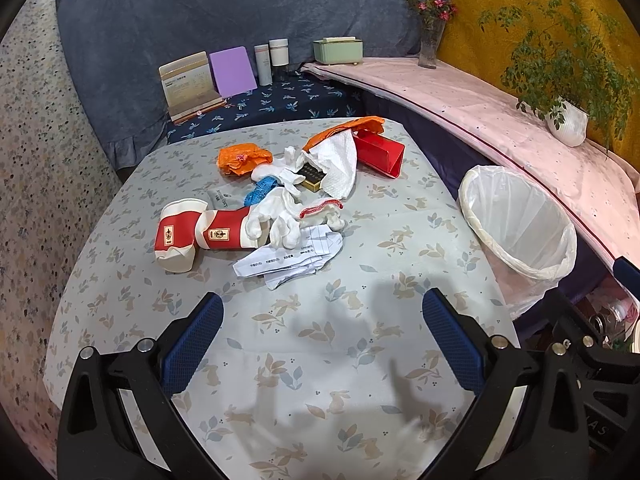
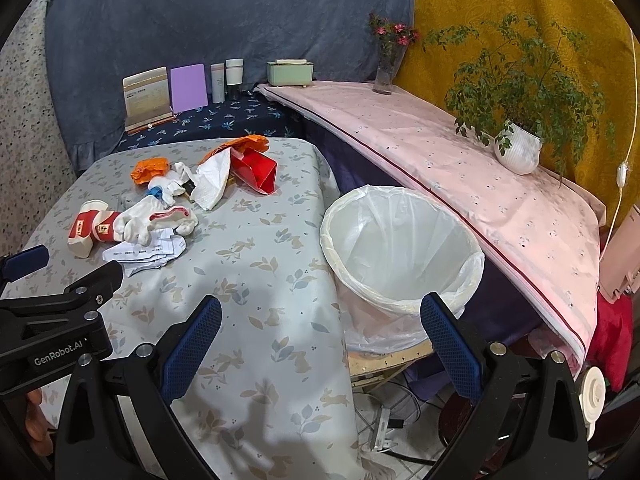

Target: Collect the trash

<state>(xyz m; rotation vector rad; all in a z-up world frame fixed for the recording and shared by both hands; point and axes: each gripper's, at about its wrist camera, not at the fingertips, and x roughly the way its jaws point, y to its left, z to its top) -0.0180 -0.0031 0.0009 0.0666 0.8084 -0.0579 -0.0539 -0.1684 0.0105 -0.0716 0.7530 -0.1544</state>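
A heap of trash lies on the rabbit-print table (image 1: 320,340): two red-and-cream paper cups (image 1: 188,236), white gloves (image 1: 280,216), crumpled printed paper (image 1: 288,260), a white napkin (image 1: 340,164), orange wrappers (image 1: 242,158), a red paper box (image 1: 380,152) and a blue scrap (image 1: 260,190). The heap also shows in the right wrist view (image 2: 160,216). A white-lined bin (image 1: 516,224) stands off the table's right edge, also in the right wrist view (image 2: 400,248). My left gripper (image 1: 322,320) is open and empty, above the table in front of the heap. My right gripper (image 2: 320,328) is open and empty, near the bin's front rim.
A pink-covered ledge (image 2: 460,168) runs along the right, with a potted plant (image 2: 518,148) and a flower vase (image 2: 386,68). A card stand (image 1: 190,84), purple board (image 1: 232,70), bottles and a green box (image 1: 338,50) stand at the back. Cables lie on the floor under the bin (image 2: 384,420).
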